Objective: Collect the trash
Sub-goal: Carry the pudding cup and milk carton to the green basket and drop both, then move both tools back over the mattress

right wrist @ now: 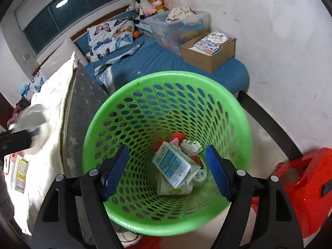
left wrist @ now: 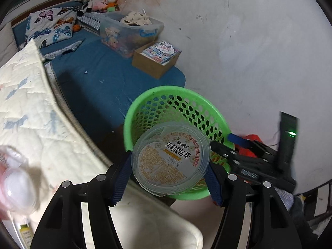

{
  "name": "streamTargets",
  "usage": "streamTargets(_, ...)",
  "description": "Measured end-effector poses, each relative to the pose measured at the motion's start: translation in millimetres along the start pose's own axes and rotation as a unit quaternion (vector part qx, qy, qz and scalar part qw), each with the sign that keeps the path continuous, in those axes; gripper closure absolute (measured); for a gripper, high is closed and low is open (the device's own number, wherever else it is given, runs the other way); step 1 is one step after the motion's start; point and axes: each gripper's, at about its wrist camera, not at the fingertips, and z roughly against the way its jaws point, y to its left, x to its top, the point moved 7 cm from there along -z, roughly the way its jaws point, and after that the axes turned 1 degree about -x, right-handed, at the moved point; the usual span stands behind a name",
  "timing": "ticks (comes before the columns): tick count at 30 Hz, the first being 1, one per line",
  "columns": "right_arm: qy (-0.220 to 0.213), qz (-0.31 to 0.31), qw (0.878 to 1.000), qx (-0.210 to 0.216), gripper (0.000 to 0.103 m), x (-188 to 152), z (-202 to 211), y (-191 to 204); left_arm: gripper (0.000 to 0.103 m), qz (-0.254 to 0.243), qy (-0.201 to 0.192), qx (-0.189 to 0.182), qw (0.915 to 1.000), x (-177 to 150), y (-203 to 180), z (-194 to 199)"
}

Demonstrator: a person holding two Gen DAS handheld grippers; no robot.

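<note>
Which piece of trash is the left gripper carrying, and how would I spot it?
Find the green basket standing by the white wall. Just in front of its rim, the left gripper holds a clear round plastic cup between blue pads. Its printed orange-and-white label sets it apart from the trash already inside.

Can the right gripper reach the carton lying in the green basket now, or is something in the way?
Probably yes. The right gripper is above the basket with open, empty jaws, and the carton lies on top of the other trash. The basket mouth below it is unobstructed.
</note>
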Motion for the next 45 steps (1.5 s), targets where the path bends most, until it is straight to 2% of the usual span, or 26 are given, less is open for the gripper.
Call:
streamTargets(7,-0.019,-0.003,1.0,-0.001,0.021,-9,25,-11,0.04,-0.009,0.024,0.011,0.9996,5,-14,-31)
streamTargets(12,-0.026,-0.009,1.0,0.01,0.021,-15,34,-10,0.039,-0.006,0.029,0.003,0.9996,5,-23,-41)
streamTargets(14,-0.028,-0.01,1.0,0.011,0.021,-17,36,-8,0.031,-0.008,0.026,0.005,0.9996,3,-25,-42)
streamTargets(16,-0.028,-0.008,0.999,0.014,0.021,-19,38,-5,0.03,-0.013,0.023,0.003,0.9997,2,-28,-42)
streamTargets(18,-0.029,-0.005,0.999,0.013,0.021,-21,40,-2,0.024,-0.014,0.019,-0.001,0.9997,0,-31,-40)
streamTargets(21,-0.028,-0.003,0.999,0.016,0.021,-25,42,4,0.024,-0.013,0.009,-0.004,0.9999,-5,-31,-28)
streamTargets(28,-0.029,0.007,0.999,0.028,0.021,-32,50,23,0.024,-0.023,-0.037,0.029,0.9986,-26,-20,25)
streamTargets(36,-0.031,0.03,0.998,0.051,0.02,-38,58,62,0.024,0.017,-0.072,0.076,0.9943,-65,31,85)
streamTargets(39,-0.031,0.042,0.997,0.059,0.02,-39,59,76,0.024,0.044,-0.085,0.094,0.9909,-80,57,109)
streamTargets(45,-0.028,0.08,0.993,0.078,0.019,-38,58,113,0.024,0.066,-0.1,0.145,0.9821,-110,105,154)
